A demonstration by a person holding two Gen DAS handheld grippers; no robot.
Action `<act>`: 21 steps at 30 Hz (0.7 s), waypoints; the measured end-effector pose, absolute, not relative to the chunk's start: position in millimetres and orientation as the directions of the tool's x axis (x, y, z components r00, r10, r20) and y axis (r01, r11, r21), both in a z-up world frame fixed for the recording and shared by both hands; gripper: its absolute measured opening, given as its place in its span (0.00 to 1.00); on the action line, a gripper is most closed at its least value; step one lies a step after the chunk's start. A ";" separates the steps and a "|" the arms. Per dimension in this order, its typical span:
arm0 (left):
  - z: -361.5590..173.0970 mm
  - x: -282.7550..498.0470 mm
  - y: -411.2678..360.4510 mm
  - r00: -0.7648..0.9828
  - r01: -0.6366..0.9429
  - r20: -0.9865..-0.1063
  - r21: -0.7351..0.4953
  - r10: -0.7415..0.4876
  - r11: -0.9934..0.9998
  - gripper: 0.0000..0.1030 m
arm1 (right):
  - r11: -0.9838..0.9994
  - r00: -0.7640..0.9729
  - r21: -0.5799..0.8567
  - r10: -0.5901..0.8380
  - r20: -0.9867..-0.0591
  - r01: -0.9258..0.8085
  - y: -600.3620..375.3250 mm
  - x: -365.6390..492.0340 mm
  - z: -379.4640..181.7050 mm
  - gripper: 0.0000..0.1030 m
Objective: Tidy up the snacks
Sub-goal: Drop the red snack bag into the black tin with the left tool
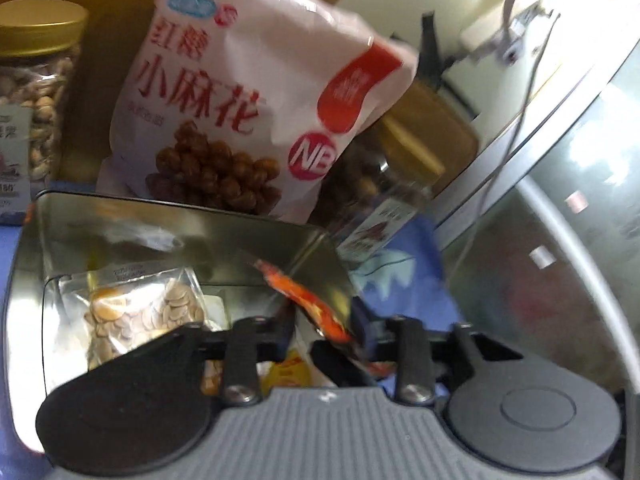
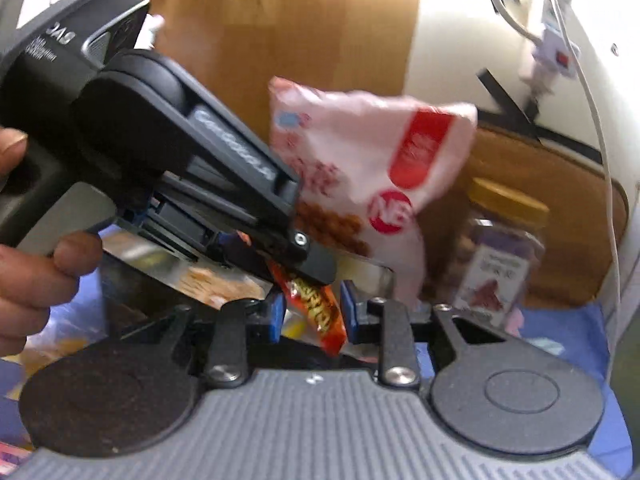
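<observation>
My left tongs (image 2: 304,268) and right tongs (image 2: 312,316) both stand parted, the orange packet (image 2: 316,312) loose between them over the tin (image 1: 180,220). A seed packet (image 1: 148,312) lies inside; behind stand a pink bag (image 1: 248,96) and jars (image 1: 36,92).

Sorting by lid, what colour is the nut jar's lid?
Gold lid on the nut jar, clearest in the left wrist view.

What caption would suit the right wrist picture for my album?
An orange snack packet hangs between two handheld grippers above a metal tin, with a pink snack bag behind.
</observation>
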State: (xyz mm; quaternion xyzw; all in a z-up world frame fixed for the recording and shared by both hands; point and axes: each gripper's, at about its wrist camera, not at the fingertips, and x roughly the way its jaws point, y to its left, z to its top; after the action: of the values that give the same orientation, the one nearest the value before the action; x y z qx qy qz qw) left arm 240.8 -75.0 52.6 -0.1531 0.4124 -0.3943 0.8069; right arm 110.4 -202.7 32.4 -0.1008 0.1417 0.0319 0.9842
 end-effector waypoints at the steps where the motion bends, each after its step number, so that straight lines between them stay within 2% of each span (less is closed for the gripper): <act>1: 52.9 239.0 -80.1 0.363 0.516 -0.567 -0.538 -0.739 0.667 0.44 | 0.980 0.960 -0.175 0.038 -0.278 -0.089 -205.5 105.4 32.1 0.41; 2: 54.4 235.5 -83.2 0.378 0.532 -0.580 -0.501 -0.721 0.682 0.46 | 0.983 0.962 -0.162 0.046 -0.270 -0.092 -207.2 99.7 32.0 0.45; 7: 77.7 213.1 -81.5 0.447 0.611 -0.609 -0.327 -0.655 0.721 0.55 | 0.984 0.965 -0.131 0.089 -0.247 -0.124 -210.8 76.7 33.5 0.48; 10: 98.7 194.5 -58.9 0.479 0.646 -0.567 -0.289 -0.670 0.707 0.56 | 0.985 0.953 -0.035 0.152 -0.261 -0.167 -214.1 60.0 31.3 0.48; 14: 103.5 172.5 -15.8 0.489 0.621 -0.530 -0.346 -0.693 0.703 0.55 | 0.945 0.888 0.232 0.302 -0.347 -0.230 -230.4 56.3 14.2 0.48; 17: 79.3 160.7 11.0 0.456 0.561 -0.528 -0.454 -0.716 0.692 0.55 | 0.868 0.825 0.462 0.390 -0.410 -0.181 -249.2 69.8 -9.3 0.48; 21: 36.9 166.3 17.6 0.408 0.429 -0.578 -0.562 -0.707 0.707 0.56 | 0.754 0.774 0.646 0.479 -0.414 -0.122 -263.7 90.5 -30.6 0.48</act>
State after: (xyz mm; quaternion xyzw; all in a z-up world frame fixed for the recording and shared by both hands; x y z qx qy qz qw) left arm 166.3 17.6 36.9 -0.1653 0.4206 -0.3454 0.8225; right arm 90.5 -263.7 -30.6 0.3075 0.2907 0.1688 0.8902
